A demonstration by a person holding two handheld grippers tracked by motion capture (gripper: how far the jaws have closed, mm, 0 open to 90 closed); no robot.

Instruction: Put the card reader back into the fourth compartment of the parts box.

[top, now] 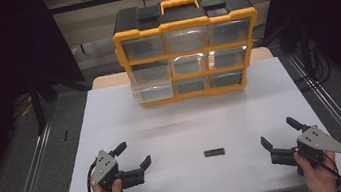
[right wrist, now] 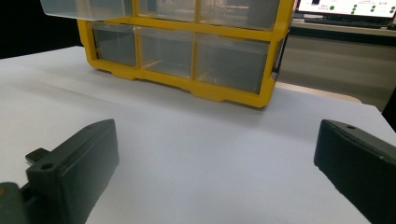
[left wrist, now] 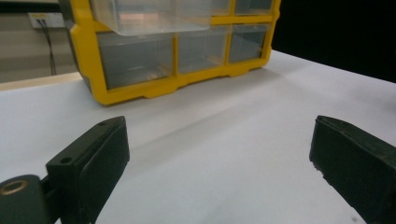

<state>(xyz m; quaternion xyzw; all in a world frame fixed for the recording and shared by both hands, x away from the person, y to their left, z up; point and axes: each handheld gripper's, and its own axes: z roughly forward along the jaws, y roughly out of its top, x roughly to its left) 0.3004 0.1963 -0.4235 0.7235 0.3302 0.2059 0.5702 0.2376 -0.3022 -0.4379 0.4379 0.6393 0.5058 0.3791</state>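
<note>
Two grippers rest low at the near edge of the table [top: 111,119], the left gripper [top: 133,154] and the right gripper [top: 277,132], both with jaws spread wide and nothing between them; each gripper view shows bare white surface between its black jaws. Between the two, a little nearer the right one, a small black part [top: 214,152] lies flat on the table, apart from both. It is thin and lies close to the surface, so a likely slip is that the jaws come down too high and close on air, or come down off-centre and push the part sliding across the smooth top instead of pinching it. In the right gripper view the part [right wrist: 37,155] peeks out just behind the left-hand jaw, so that camera gives a poor line on it, and an approach judged from there could miss. Farther back stands the yellow organizer [top: 187,48], with its middle-left drawer [top: 152,78] pulled out and jutting forward. If the part belongs there, a carry that rises too little could knock the drawer's front lip, and a loose pinch could drop the part short of it.
</note>
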